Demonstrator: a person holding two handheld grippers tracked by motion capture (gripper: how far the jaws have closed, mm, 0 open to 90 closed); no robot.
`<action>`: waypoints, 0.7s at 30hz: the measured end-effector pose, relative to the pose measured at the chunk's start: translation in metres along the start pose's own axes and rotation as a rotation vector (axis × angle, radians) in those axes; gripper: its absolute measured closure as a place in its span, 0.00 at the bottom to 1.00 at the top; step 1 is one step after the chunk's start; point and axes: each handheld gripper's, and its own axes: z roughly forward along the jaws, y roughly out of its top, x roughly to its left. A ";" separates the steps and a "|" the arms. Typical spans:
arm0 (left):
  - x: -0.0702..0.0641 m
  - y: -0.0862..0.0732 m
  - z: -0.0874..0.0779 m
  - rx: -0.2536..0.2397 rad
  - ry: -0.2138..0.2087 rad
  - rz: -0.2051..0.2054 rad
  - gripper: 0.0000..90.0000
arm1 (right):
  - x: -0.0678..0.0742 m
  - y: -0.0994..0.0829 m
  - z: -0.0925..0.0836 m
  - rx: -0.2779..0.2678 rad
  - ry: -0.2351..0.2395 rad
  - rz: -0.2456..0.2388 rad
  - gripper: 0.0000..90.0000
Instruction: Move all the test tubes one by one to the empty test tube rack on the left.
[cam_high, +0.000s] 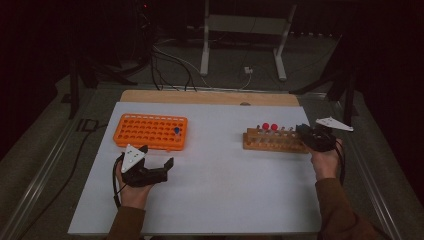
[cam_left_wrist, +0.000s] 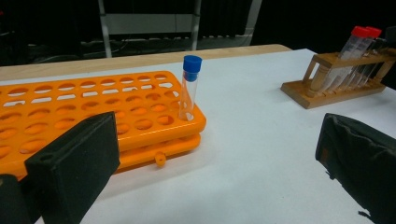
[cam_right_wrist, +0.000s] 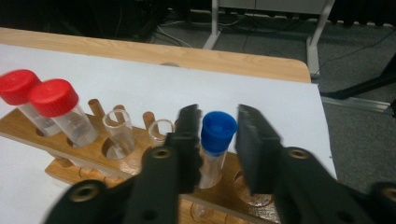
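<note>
**Blue-capped tube gripped in the wooden rack**

The blue-capped tube stands in the wooden rack, the right hand-held gripper closed on it. Two red-capped tubes and open tubes share that rack. Another blue-capped tube stands in the orange rack; the left hand-held gripper rests open on the bench.

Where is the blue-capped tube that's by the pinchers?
The blue-capped tube stands in the wooden rack, between the right gripper jaws, right of two uncapped tubes.
</note>
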 end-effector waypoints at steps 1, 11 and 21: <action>0.000 0.000 0.000 0.001 0.001 0.001 0.00 | 0.000 -0.001 0.001 0.002 0.002 0.001 0.83; -0.001 0.000 0.000 0.006 -0.001 0.010 0.00 | 0.005 -0.002 0.005 0.016 -0.012 -0.030 0.82; -0.002 0.000 0.000 0.007 -0.003 0.012 0.00 | 0.005 -0.009 0.011 0.039 -0.008 -0.020 0.83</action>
